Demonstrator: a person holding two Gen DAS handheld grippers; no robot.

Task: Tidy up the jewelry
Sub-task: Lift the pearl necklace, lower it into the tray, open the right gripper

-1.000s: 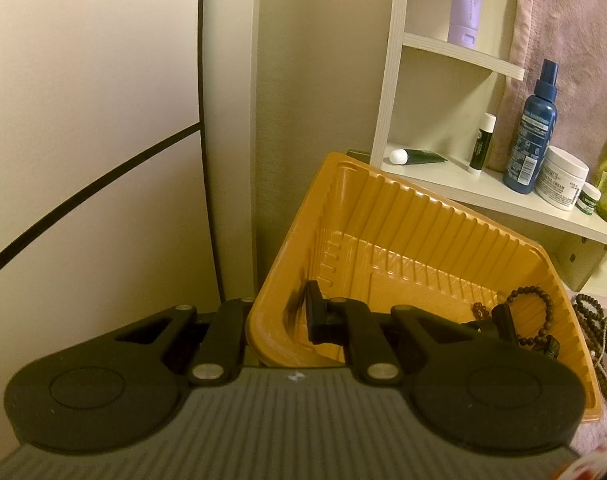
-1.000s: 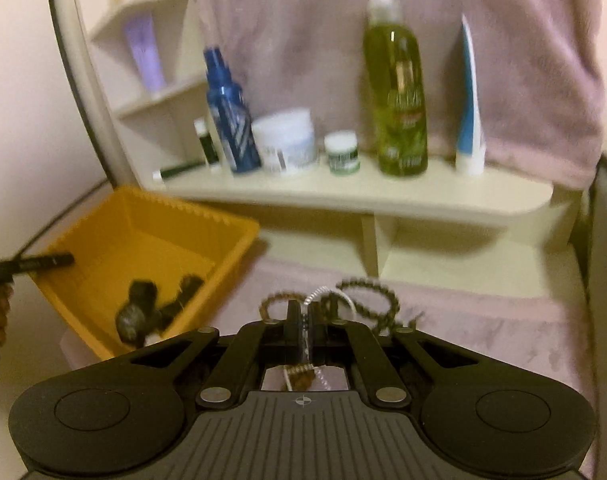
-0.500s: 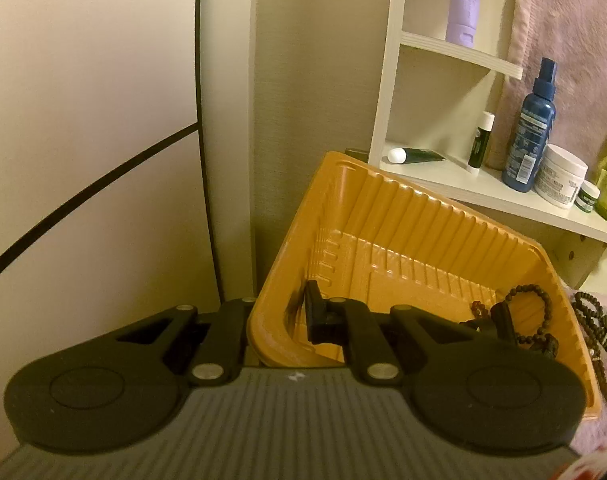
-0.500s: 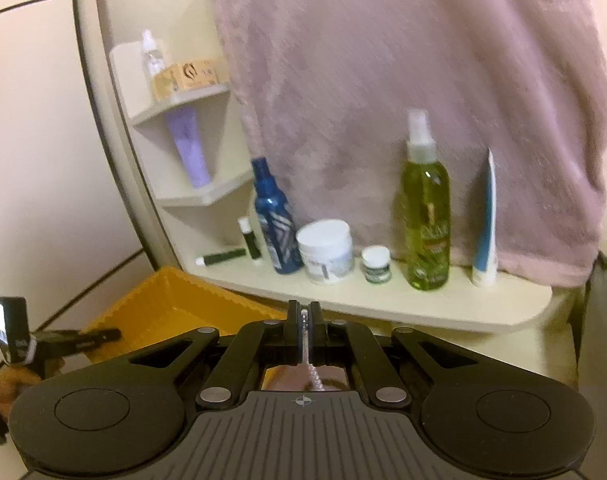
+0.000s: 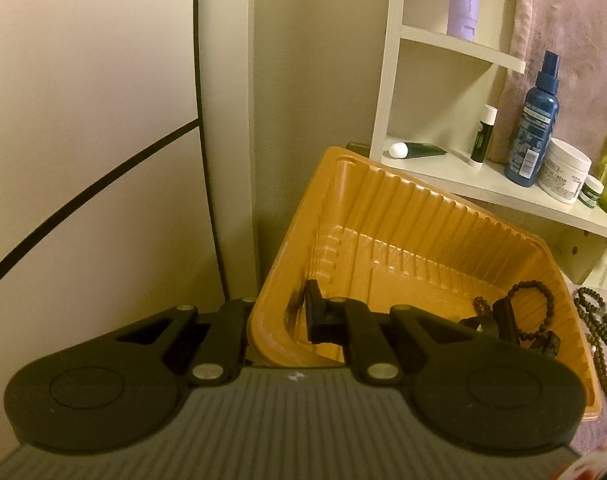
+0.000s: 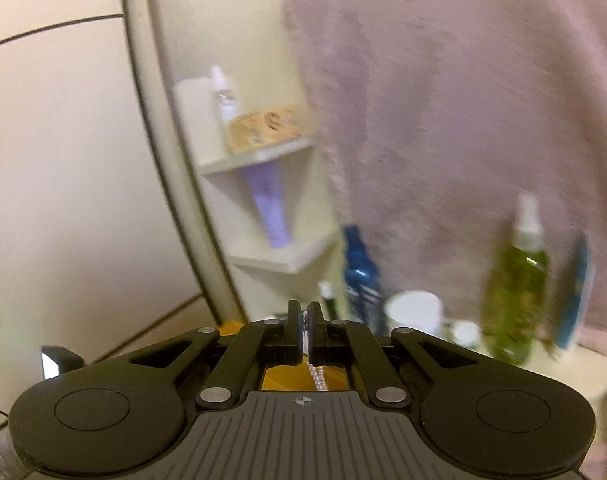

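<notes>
The orange tray (image 5: 403, 248), its near wall pinched by the left gripper (image 5: 299, 316), holds dark bead bracelets (image 5: 531, 312); the right gripper (image 6: 304, 330) pinches a pearl strand (image 6: 318, 378); labels unreadable.

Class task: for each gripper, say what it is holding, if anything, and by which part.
The left gripper clamps the orange tray by its near corner wall. The right gripper pinches a pale beaded chain partway along; the rest hangs below.

i count one orange tray (image 5: 403, 216) around my left fingers (image 5: 313, 316), one dark bead bracelet (image 5: 531, 312) in it right of them, one more bead strand (image 5: 599, 320) outside. ahead of my right fingers (image 6: 293, 328): two spray bottles, blue (image 6: 359, 272) and green (image 6: 515, 292), one white jar (image 6: 413, 314), one lilac tube (image 6: 269, 204).
</notes>
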